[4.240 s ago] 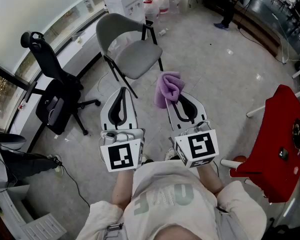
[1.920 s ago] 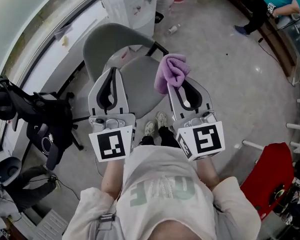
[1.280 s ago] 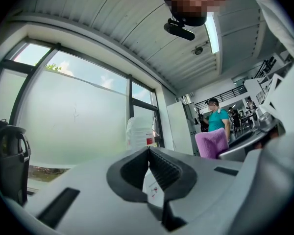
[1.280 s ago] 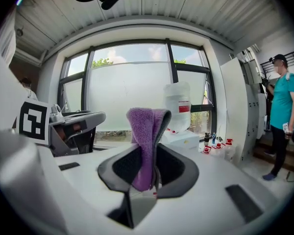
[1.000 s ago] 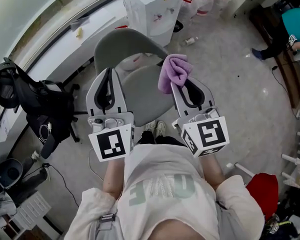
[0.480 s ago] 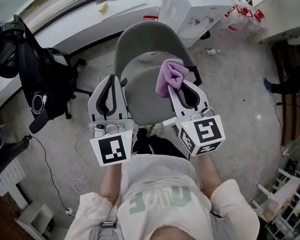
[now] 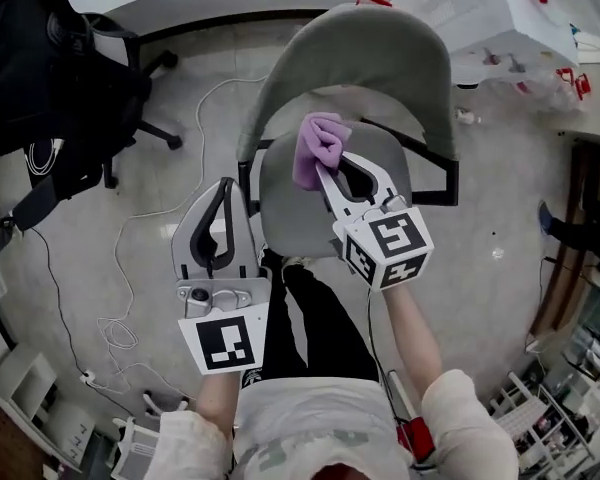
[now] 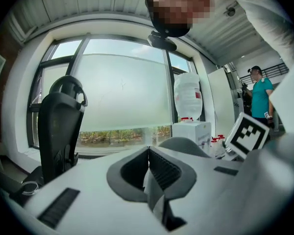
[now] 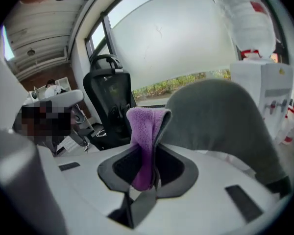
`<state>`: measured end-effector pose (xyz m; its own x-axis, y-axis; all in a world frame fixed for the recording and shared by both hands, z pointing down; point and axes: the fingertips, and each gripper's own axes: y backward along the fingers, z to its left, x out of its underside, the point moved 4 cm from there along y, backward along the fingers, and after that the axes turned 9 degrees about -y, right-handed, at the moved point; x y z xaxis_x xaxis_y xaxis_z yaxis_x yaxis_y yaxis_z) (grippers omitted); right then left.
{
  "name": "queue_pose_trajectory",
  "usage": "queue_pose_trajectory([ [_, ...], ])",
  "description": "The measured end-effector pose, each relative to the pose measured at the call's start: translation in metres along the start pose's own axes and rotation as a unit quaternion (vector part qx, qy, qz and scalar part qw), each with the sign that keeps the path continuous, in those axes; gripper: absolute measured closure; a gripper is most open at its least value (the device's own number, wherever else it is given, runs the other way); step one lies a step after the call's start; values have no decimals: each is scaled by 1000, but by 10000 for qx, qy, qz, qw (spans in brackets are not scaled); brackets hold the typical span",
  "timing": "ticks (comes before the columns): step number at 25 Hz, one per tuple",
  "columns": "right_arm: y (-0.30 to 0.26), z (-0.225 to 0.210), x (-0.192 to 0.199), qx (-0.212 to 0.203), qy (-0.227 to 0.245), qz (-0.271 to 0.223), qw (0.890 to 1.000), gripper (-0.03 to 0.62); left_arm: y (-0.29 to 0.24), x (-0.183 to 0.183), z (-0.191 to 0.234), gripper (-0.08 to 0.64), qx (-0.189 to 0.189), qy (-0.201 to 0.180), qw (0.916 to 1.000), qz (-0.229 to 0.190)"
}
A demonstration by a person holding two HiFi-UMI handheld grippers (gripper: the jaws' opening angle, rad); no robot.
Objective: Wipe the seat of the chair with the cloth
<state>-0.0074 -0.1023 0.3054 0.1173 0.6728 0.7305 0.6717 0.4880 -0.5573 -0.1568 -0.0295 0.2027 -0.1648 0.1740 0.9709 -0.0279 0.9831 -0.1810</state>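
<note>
A grey chair (image 7: 380,78) with black legs stands straight ahead of me, its seat (image 7: 290,208) below the curved backrest (image 9: 220,116). My right gripper (image 7: 323,166) is shut on a folded purple cloth (image 7: 317,149) and holds it over the seat's middle; the cloth (image 9: 146,136) sticks up between the jaws in the right gripper view. My left gripper (image 7: 227,190) hangs left of the seat, over the floor, shut with nothing in it (image 8: 148,152).
A black office chair (image 7: 50,78) stands at the left, with cables (image 7: 140,258) trailing over the floor beside it. A white box (image 7: 500,18) and bottles sit behind the grey chair at the upper right. My legs and shoes (image 7: 280,264) are at the seat's front edge.
I have come up to the grey chair. The right gripper with the cloth has gone from in front of the chair to over its seat; the left gripper has dropped back to the seat's left.
</note>
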Motion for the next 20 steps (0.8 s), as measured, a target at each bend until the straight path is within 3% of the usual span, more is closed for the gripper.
queue_pose_trajectory([
  [5,-78,-27,83,-125,-428,815,9957,506,4,70,-3,546,-220,316,9987,343],
  [10,-126,-47,146,-141,-629,1446,9874,506,8,111,-8,546,-355,534,9969,461],
  [20,-174,-47,204,-194,-970,2104,9726,508,15,144,-17,546,-284,584,9958,647],
])
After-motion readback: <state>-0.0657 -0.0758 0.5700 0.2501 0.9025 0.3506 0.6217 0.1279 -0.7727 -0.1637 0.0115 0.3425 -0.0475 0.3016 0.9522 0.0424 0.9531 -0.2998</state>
